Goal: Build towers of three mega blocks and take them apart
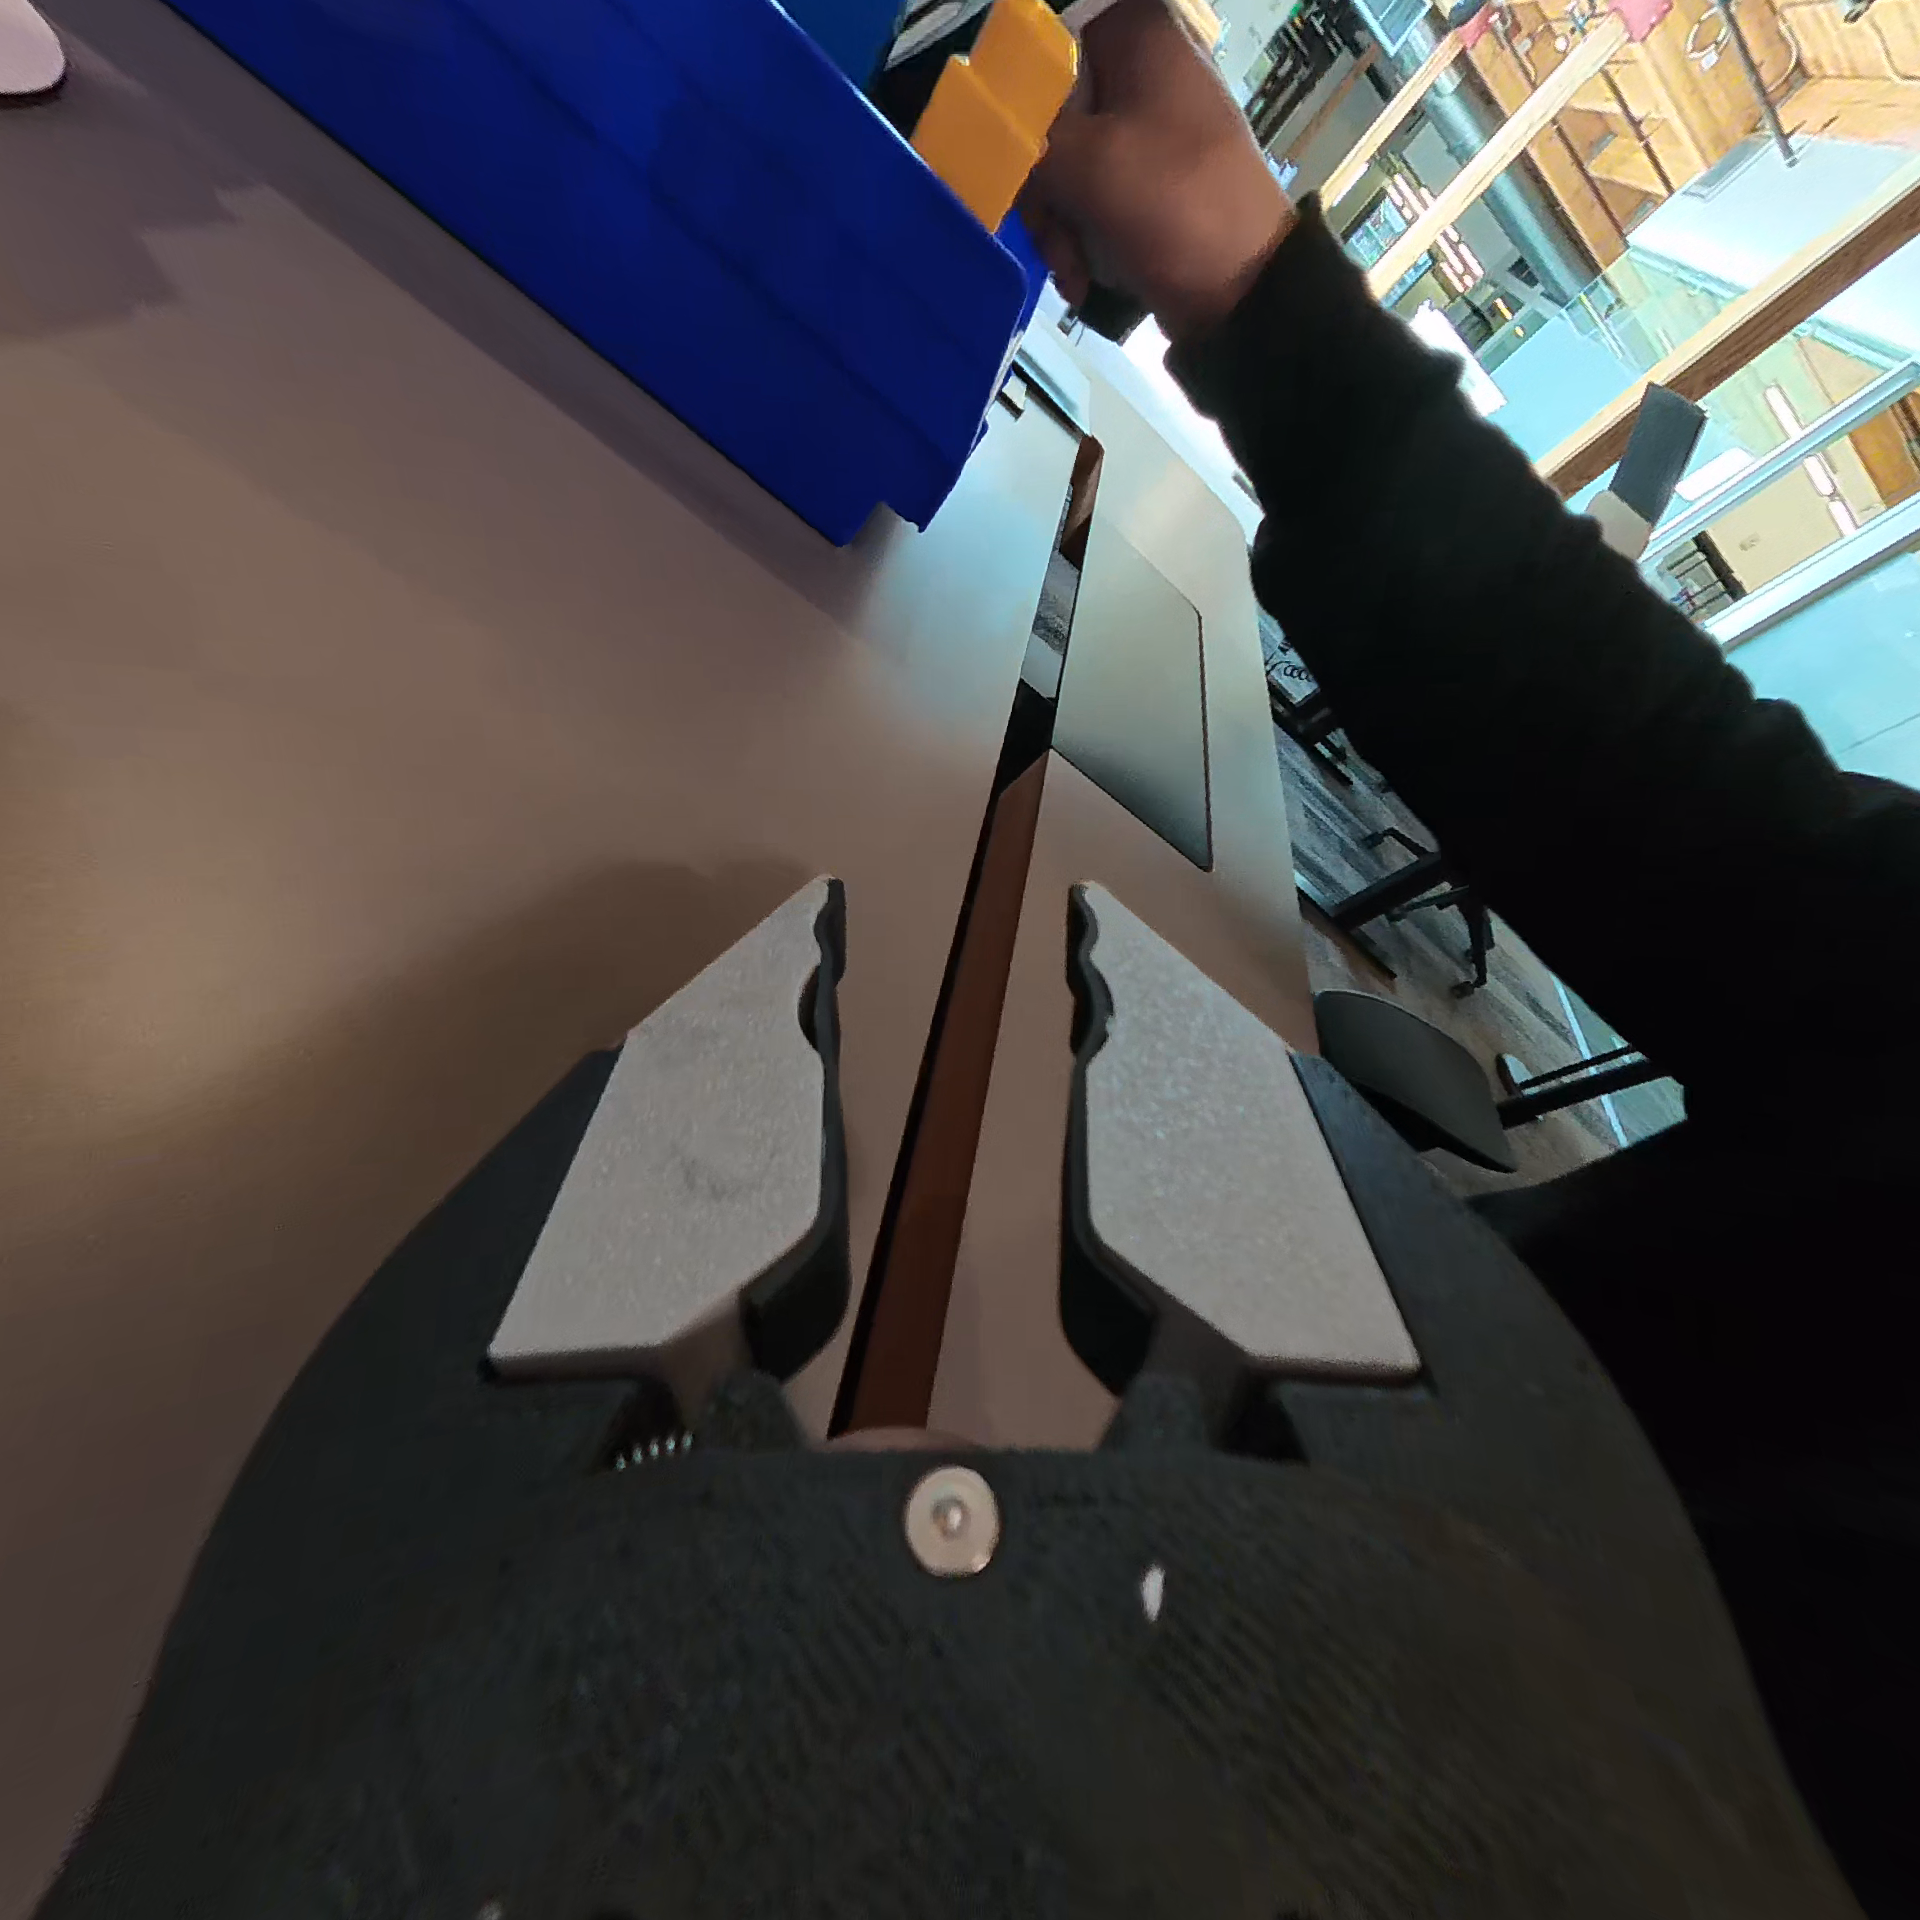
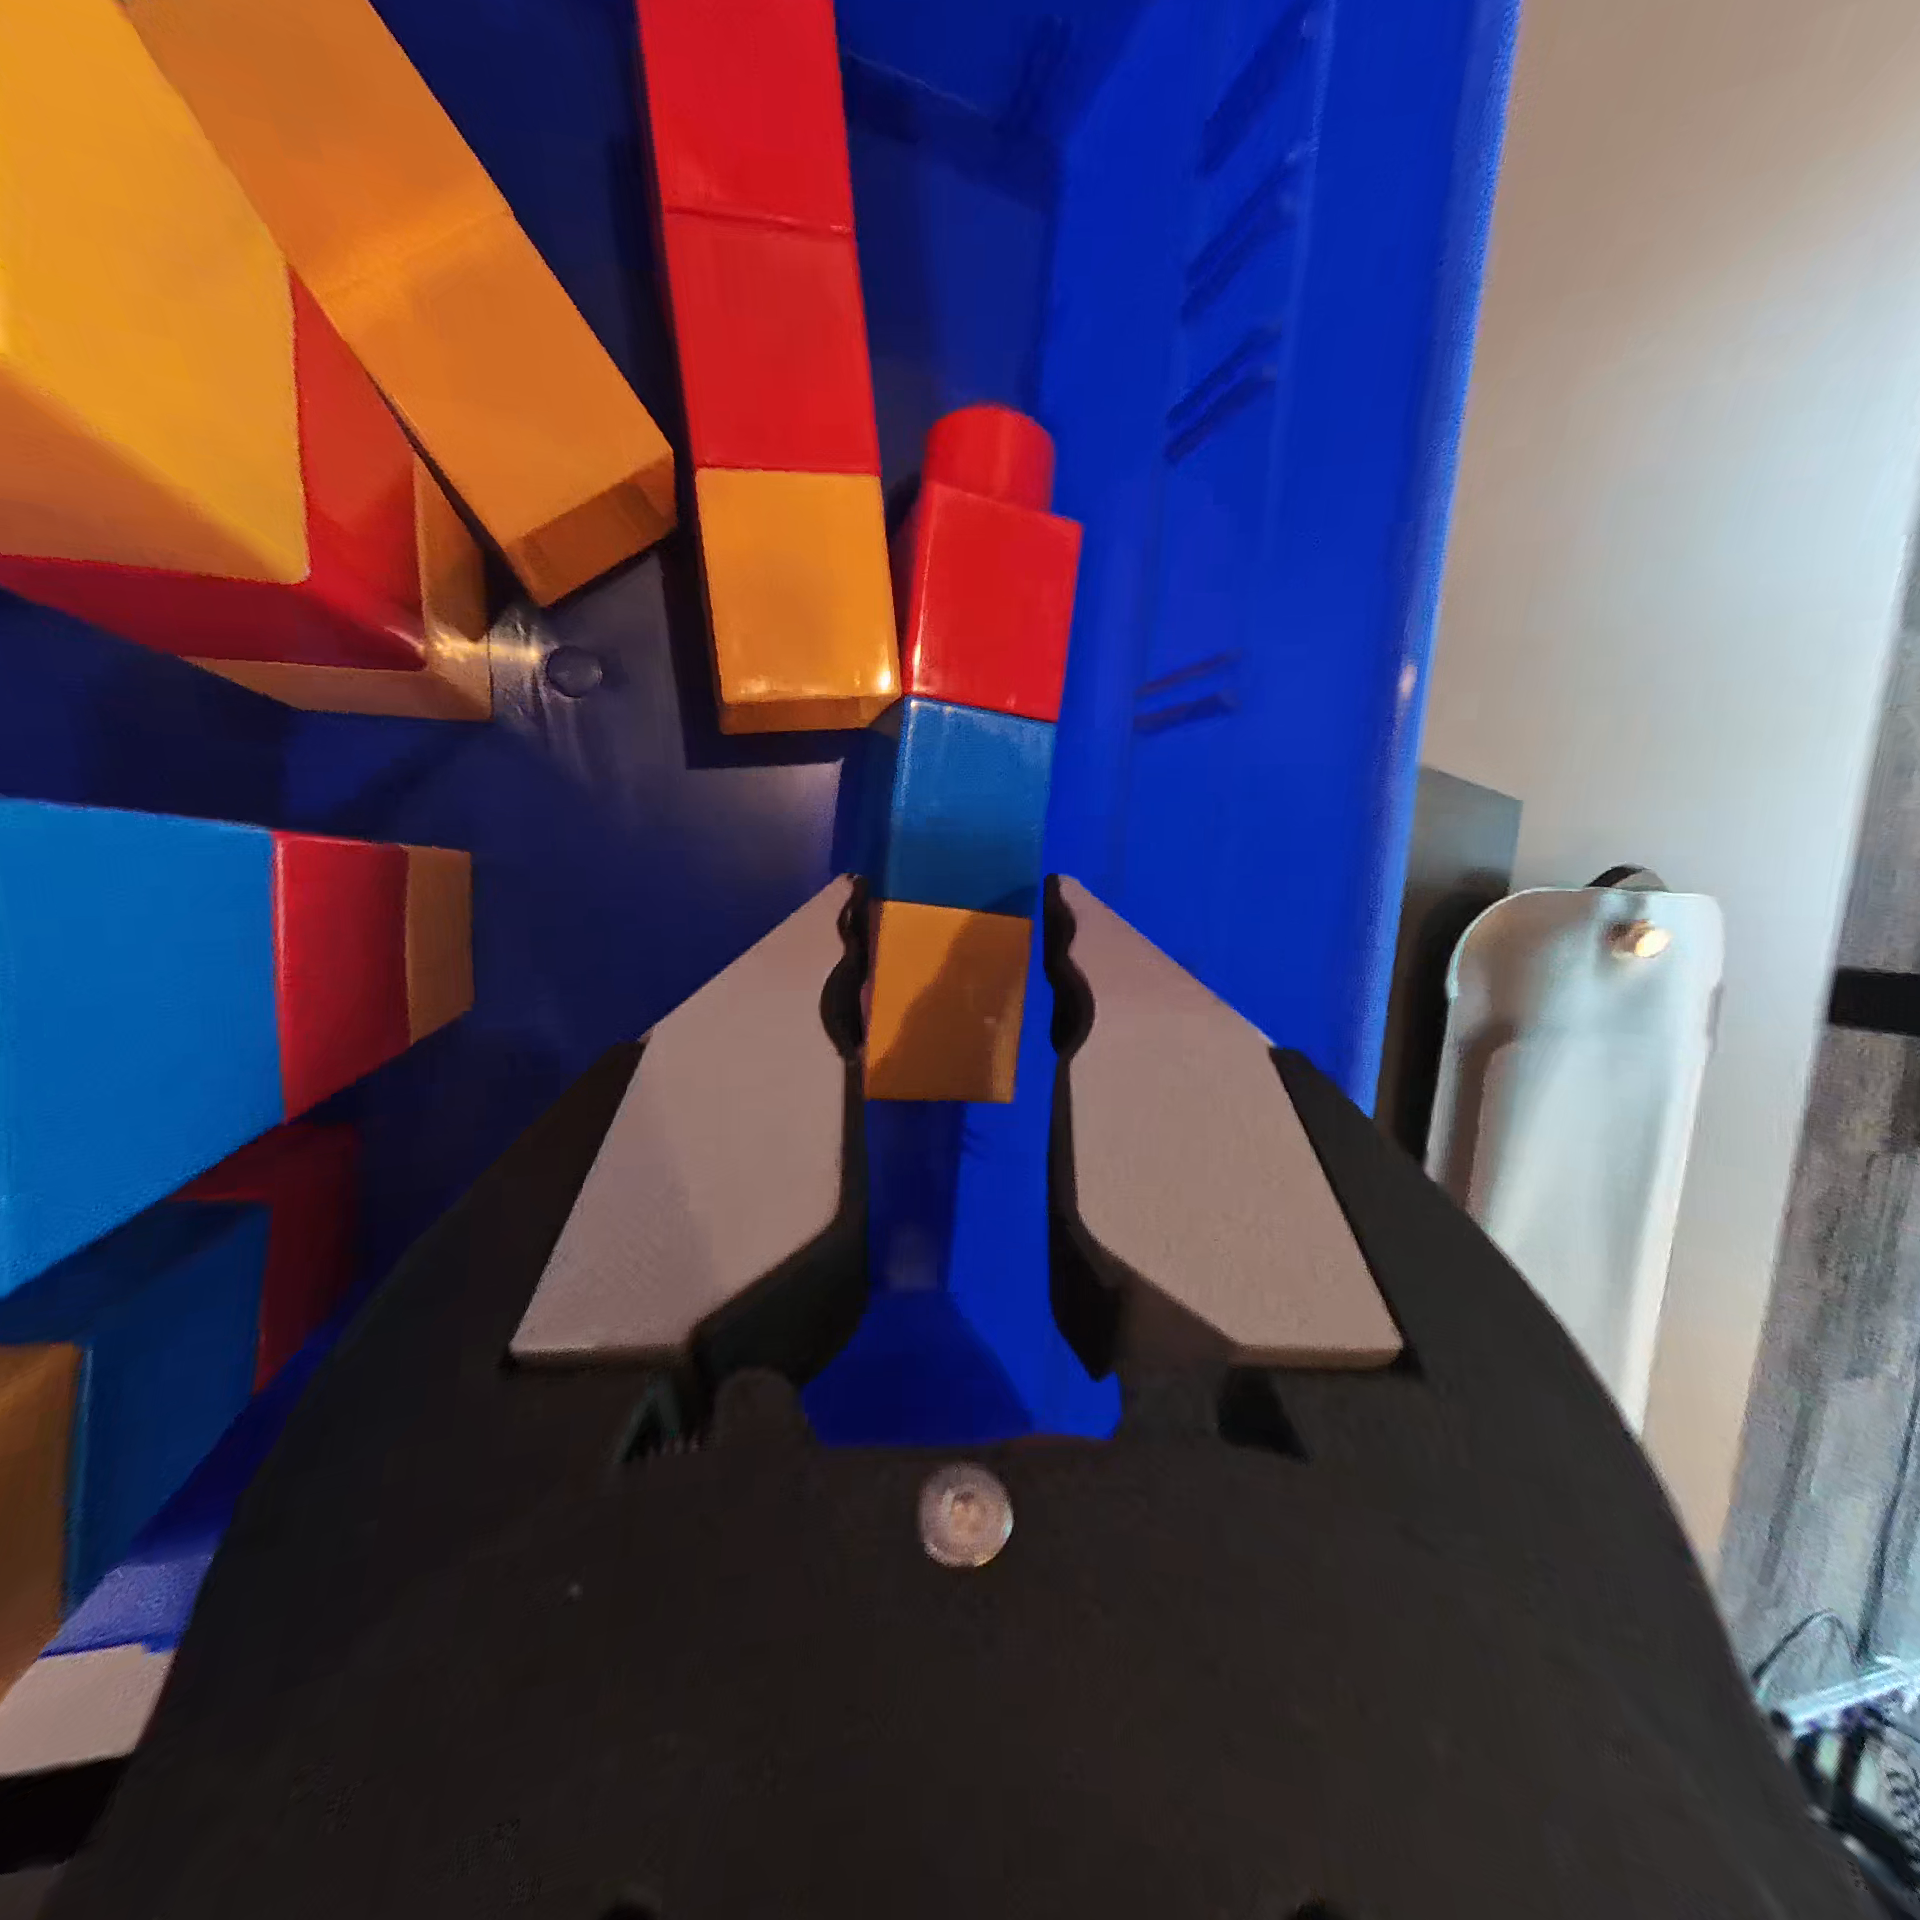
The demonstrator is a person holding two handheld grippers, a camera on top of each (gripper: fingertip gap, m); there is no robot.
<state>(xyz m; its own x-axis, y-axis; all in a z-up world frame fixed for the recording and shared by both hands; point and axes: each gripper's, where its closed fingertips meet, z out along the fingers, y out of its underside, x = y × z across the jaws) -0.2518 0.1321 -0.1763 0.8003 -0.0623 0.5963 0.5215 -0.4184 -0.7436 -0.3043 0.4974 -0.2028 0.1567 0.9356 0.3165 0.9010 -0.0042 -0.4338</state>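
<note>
Inside the blue bin [image 2: 1247, 520], at twelve o'clock of the right tongs [image 2: 951, 904], lies a three-block tower [image 2: 966, 790], its yellow end block between the parted fingers; whether they pinch it I cannot tell. The left tongs [image 1: 956, 904] gape empty over the worktop [image 1: 364, 727]

Left claw [image 1: 954, 904] agape, right claw [image 2: 951, 894] clamped.
</note>
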